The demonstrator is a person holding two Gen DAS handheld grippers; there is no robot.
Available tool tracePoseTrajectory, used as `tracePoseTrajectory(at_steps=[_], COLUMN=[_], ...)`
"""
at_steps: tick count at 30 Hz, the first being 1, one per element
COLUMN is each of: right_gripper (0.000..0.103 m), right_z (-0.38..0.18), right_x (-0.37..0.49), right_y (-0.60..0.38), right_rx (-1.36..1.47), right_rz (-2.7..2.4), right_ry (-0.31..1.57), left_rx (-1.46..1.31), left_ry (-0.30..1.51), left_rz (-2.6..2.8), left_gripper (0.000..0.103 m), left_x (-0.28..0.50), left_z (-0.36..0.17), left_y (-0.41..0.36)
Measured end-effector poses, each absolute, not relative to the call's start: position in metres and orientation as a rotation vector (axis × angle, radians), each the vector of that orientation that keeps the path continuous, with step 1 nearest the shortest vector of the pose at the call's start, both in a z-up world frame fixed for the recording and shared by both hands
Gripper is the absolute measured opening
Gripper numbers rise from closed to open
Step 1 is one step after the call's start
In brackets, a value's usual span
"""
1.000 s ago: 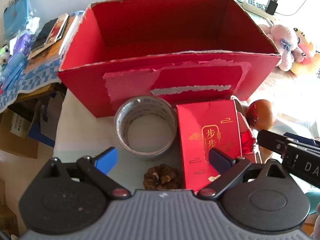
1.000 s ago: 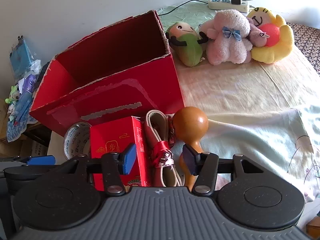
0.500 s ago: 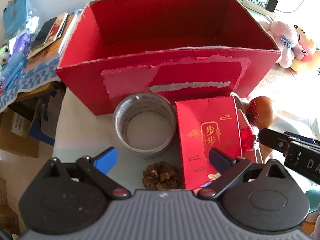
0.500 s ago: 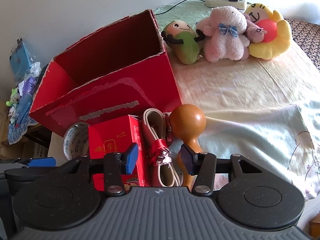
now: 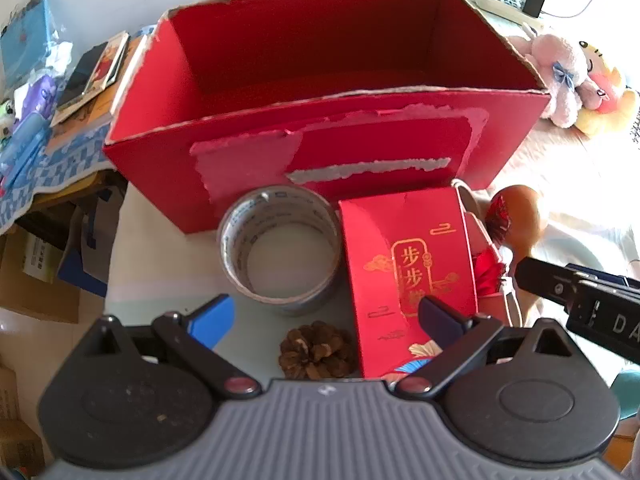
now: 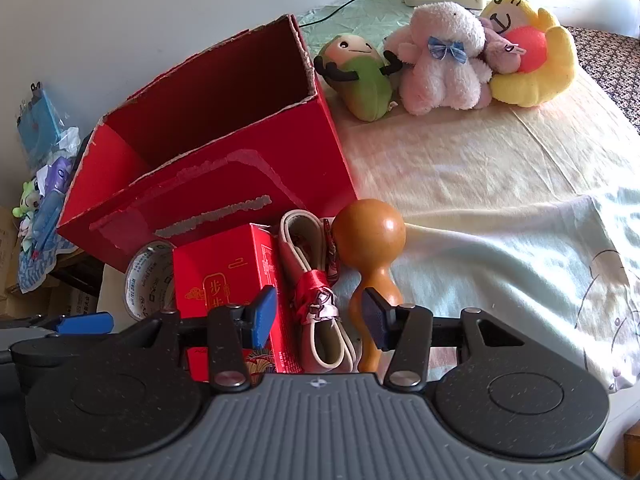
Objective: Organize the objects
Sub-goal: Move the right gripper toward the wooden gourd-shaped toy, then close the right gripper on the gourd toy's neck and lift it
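Nothing packed yet; the box [image 5: 328, 168] at the far side sits empty. My left gripper [image 5: 324, 320] hangs spread wide, empty, over one pinecone [image 5: 316, 350]. My right gripper [image 6: 318, 314], also released, straddles one cable bundle [image 6: 320, 304]. In a row from the left: one tape roll [image 5: 280, 248], one carton [image 5: 408, 264], the bundle, one gourd [image 6: 370, 240]. Next I'd judge: lower, clench, lift into the box.

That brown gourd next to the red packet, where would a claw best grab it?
Probably at the narrow neck of the gourd, below its round bulb. The waist gives two near-parallel sides to pinch, while the smooth bulb looks likely to slip. Coming from the near side suits the open right claw, with cord and ribbon crowding its left.
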State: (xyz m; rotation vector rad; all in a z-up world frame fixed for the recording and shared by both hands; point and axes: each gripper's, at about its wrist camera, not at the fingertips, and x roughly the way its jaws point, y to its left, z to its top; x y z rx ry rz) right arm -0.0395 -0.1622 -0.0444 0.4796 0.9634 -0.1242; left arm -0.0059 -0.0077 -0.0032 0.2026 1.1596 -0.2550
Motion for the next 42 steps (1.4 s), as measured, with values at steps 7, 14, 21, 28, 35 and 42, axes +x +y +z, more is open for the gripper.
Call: tracePoseTrajectory(at_steps=[7,14,21,28,35,42], right_gripper=[0.051,0.051,0.05,0.049,0.032,0.031], right_z=[-0.047,-0.065,-0.086,-0.101,-0.113,-0.116], right_x=[-0.039,-0.037,-0.023,-0.006,0.008,0.011], right_y=[-0.175,-0.203,-0.216,-0.22,-0.239,-0.276], right_rx=[0.501,0.548,0.582,0.533,0.561,0.664], right_rz=[-0.164,-0.208,-0.106,0.023,0.109,0.173], right_ry=[0.961,1.002,1.04,1.068,1.11,1.134], left_rx=[0.182,0.062,0.019,0.0,0.017,0.005], left_ry=[1.138,1.056,1.008,1.049,1.076,1.124], left_rz=[-0.292,-0.477,-0.688,-0.841,-0.942,-0.985], left_gripper=[0.099,0.092,0.091,0.089,0.091,0.091], left_x=[-0.006,-0.009,-0.017,-0.022,-0.027,-0.021], left_z=[-0.001,0.018,0.025,0.019,0.017,0.0], left_y=[-0.007,0.001,-0.01,-0.023,-0.051,-0.089])
